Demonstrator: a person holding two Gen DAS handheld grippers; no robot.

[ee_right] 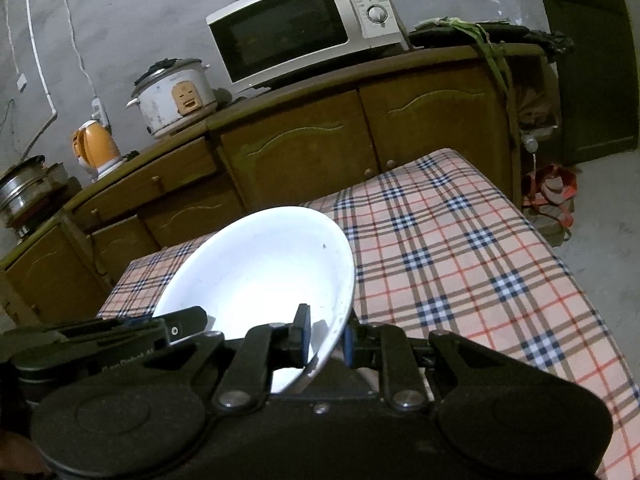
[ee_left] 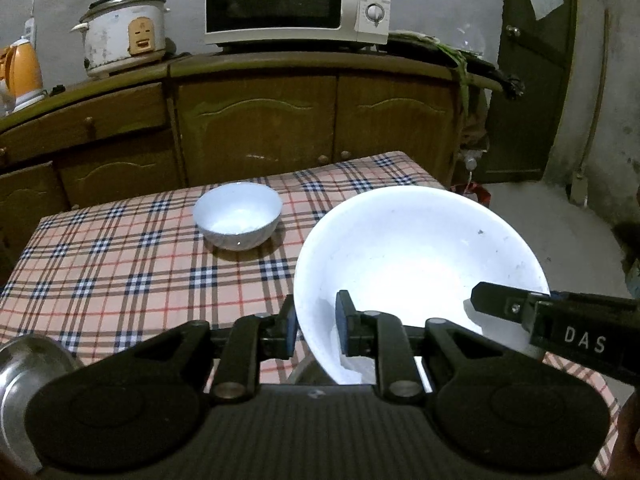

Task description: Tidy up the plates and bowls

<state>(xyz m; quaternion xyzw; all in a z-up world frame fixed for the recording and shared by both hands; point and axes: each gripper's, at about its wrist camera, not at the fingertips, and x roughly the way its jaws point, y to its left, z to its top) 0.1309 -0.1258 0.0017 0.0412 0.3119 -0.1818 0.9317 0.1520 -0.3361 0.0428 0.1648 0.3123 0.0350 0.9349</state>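
Dim room, both views. Strong glare blows out centre of large white plate [ee_left: 420, 256]; wall behind microwave [ee_left: 296, 0] murky grey. Fisheye bends cabinet [ee_left: 256, 128] edges; corners vignetted black. Focus sharp.

Glossy ceramic over woven cloth

White bowl [ee_left: 420, 256] glazed smooth; checked tablecloth [ee_left: 120, 264] matt fabric; lower-left steel bowl [ee_left: 20, 380] shiny.

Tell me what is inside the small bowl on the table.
The small bowl looks empty: only its white inside shows, with a bright glare at the bottom. Its near wall hides a strip of the inside. The right wrist view does not show it; the held plate covers that area.
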